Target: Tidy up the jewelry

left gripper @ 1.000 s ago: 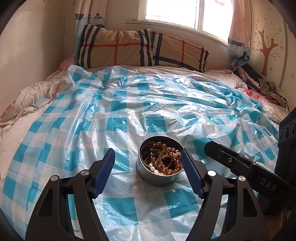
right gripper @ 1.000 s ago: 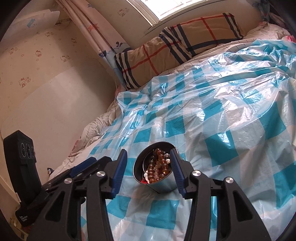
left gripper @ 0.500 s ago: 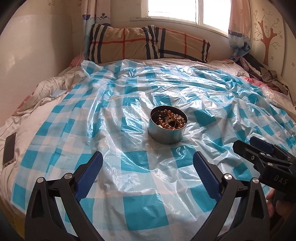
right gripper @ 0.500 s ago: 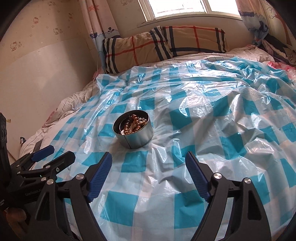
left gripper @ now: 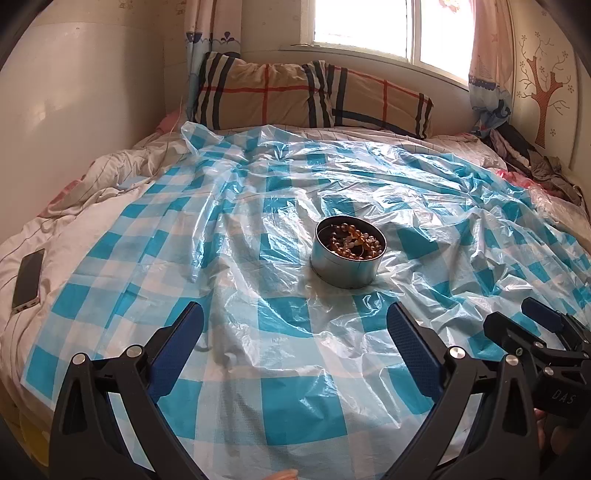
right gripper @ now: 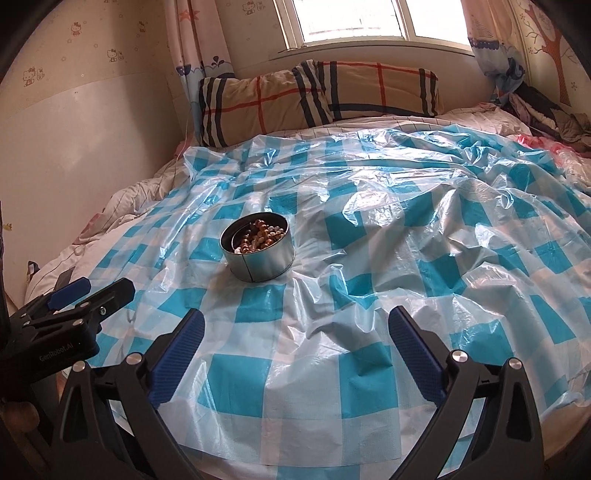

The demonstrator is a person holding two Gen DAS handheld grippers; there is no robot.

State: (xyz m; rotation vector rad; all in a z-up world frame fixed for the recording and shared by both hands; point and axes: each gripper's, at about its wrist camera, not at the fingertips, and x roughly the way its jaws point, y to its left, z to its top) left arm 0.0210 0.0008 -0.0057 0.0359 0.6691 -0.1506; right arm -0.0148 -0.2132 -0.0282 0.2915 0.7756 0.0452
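A round metal tin [left gripper: 347, 258] is seen standing upright on a blue-and-white checked plastic sheet [left gripper: 280, 398] spread over a bed; brown and pale beads [left gripper: 352, 240] are heaped inside it, and the tin is open at the top. In the left wrist view the tin is placed slightly right of centre and far of the left gripper [left gripper: 295, 325], whose blue-padded fingers [left gripper: 181, 339] are spread wide with nothing between them. In the right wrist view the same tin [right gripper: 258, 251] is placed left of centre, far of the right gripper [right gripper: 295, 328], whose jaws are likewise held wide apart and empty. Neither gripper is in contact with the tin. The right gripper is also caught at the near right edge of the left wrist view, and the left gripper at the near left edge of the right wrist view. Shown only in the left wrist view: a dark phone [left gripper: 27, 277] lying on the white quilt [left gripper: 55, 229] at the left. A tree decal [left gripper: 546, 88] on the right wall is shown whole there, and cut by the edge in the right wrist view. Shown only in the right wrist view: cartoon-cat wallpaper [right gripper: 33, 75] on the left wall. Recorded in both: plaid pillows [left gripper: 314, 96] at the far end under a bright window [left gripper: 365, 26], patterned curtains [right gripper: 192, 48], and a heap of dark clothes [left gripper: 532, 155] at far right.
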